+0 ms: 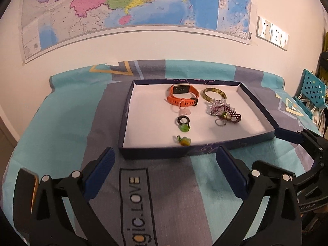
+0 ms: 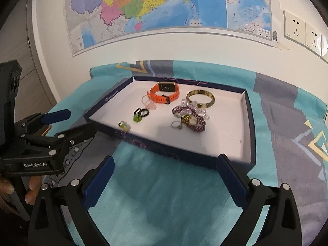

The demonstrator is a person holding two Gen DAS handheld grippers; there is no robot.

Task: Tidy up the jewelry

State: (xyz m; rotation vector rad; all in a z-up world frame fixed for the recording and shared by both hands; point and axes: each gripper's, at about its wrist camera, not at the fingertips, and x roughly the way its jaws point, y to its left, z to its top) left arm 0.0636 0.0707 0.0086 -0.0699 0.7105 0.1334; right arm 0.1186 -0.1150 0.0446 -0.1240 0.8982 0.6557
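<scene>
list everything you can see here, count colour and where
tray: 1, dark blue with white floor, on the cloth
watch: 1, orange, far part of tray
bangle: 1, gold-green, right of watch
beaded bracelets: a pile, purple and clear, in front of bangle
rings: several, black, pink, green and yellow, in a line toward the tray's near wall
cloth: 1, teal and grey, covers the table
map: 1, multicoloured, on wall
sockets: white, on wall at right
left gripper: open, before tray
right gripper: open, before tray
</scene>
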